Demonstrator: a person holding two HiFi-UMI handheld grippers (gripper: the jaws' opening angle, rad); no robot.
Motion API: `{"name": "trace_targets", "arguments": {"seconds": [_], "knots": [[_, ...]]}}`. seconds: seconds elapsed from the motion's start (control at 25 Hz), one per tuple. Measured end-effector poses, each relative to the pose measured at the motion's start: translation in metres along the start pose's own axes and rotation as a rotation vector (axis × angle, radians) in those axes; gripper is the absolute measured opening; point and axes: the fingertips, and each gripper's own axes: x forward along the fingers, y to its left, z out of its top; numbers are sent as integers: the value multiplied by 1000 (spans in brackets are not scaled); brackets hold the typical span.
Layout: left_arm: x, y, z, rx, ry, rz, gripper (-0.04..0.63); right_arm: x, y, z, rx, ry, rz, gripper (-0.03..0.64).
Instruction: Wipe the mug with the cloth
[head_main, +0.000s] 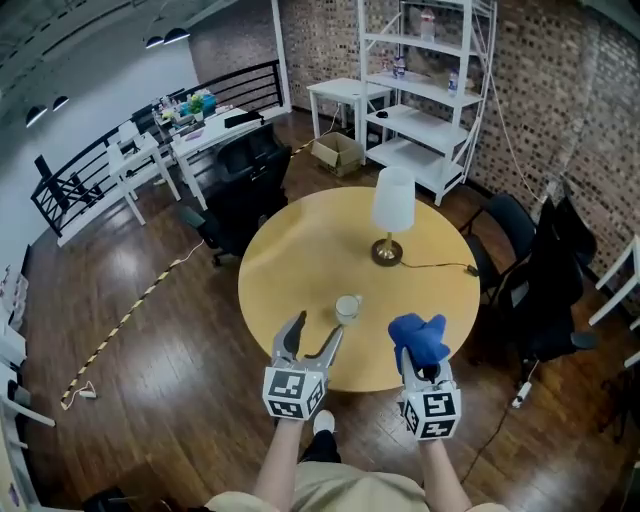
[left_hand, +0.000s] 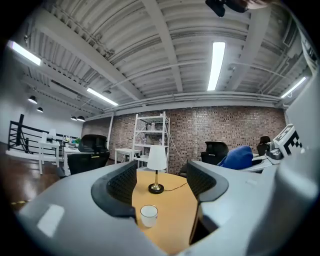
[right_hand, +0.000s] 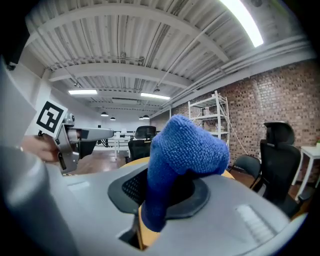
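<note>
A small white mug (head_main: 347, 308) stands upright on the round wooden table (head_main: 300, 260), near its front edge. My left gripper (head_main: 313, 336) hovers just short of the mug with its jaws open and nothing between them; in the left gripper view the mug (left_hand: 149, 216) sits low between the dark pads, a little way ahead. My right gripper (head_main: 420, 352) is shut on a blue cloth (head_main: 419, 338) that bunches up above its jaws, to the right of the mug. The cloth (right_hand: 180, 165) fills the middle of the right gripper view.
A table lamp (head_main: 391, 214) with a white shade and brass base stands behind the mug, its cord trailing off to the right. Black office chairs (head_main: 238, 190) ring the table. White shelving (head_main: 425, 90) stands against the brick wall behind.
</note>
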Motion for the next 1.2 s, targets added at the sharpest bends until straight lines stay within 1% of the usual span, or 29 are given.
{"name": "trace_targets", "arguments": {"seconds": [0.08,0.16,0.32,0.4,0.48,0.56,0.64,0.72,0.8,0.88,0.96,1.0,1.12,1.2], "knots": [[32,21,-5,-2,36,-63,305,33,4,-1,-20,28,6,74],[59,41,-17,0,92,-124,305,62,8,-7,-24,67,6,74],[107,70,-50,-15,221,-251,304,110,6,-35,-12,175,-5,74],[127,73,-77,-5,318,-338,304,125,1,-57,3,236,-7,74],[142,70,-104,21,419,-432,302,137,-7,-77,23,289,-2,74],[156,64,-129,54,504,-516,253,145,-16,-93,30,333,5,74],[171,59,-154,101,591,-581,249,159,-28,-110,23,378,26,74],[186,56,-180,171,691,-639,249,180,-38,-127,8,423,78,74],[197,52,-206,225,792,-694,249,201,-43,-144,-18,468,154,74],[205,48,-228,227,875,-748,266,219,-40,-160,-59,509,250,74],[211,46,-245,220,946,-786,267,235,-32,-173,-116,553,353,74],[214,45,-253,231,981,-800,267,242,-28,-180,-147,575,401,74],[216,47,-278,298,1087,-855,267,259,-16,-197,-244,636,525,74],[215,47,-292,349,1151,-900,267,267,-6,-205,-312,658,605,74]]}}
